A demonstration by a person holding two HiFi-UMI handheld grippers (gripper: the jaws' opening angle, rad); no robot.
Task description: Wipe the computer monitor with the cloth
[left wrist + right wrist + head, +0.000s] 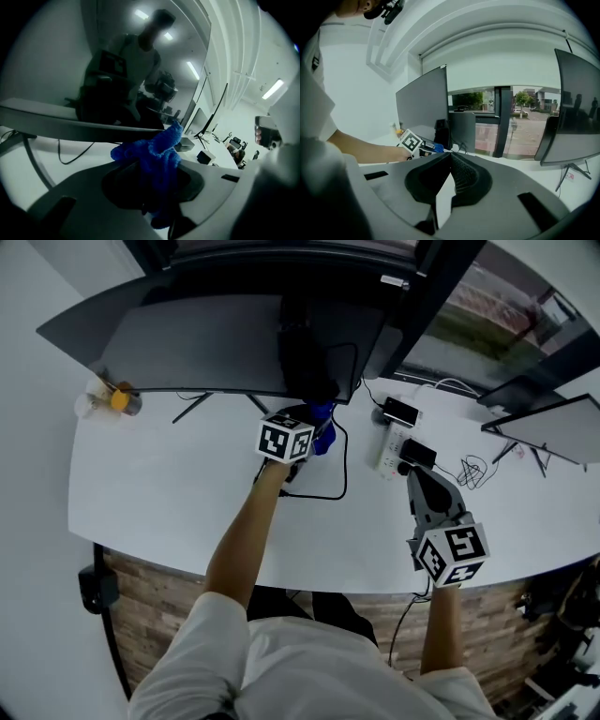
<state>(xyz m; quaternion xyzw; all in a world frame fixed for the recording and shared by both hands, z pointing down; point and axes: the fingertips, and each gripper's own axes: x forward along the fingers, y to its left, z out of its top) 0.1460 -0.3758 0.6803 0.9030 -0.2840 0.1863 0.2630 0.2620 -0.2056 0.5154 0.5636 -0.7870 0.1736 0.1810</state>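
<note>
The dark monitor point(225, 343) stands at the back of the white desk point(187, 512); its lower edge point(70, 129) fills the upper part of the left gripper view. My left gripper point(314, 437) is shut on a bunched blue cloth point(157, 159), which sits just under the monitor's bottom edge point(323, 426). My right gripper point(419, 486) hovers over the desk's right front, jaws together at the tips with nothing between them point(449, 157). The right gripper view also catches the monitor point(423, 103) and the blue cloth point(438, 148).
A power strip point(392, 448) with adapters and black cables point(328, 486) lies right of the cloth. A second monitor point(553, 432) stands at the far right. A small bottle with an orange cap point(114, 399) lies at the desk's left back.
</note>
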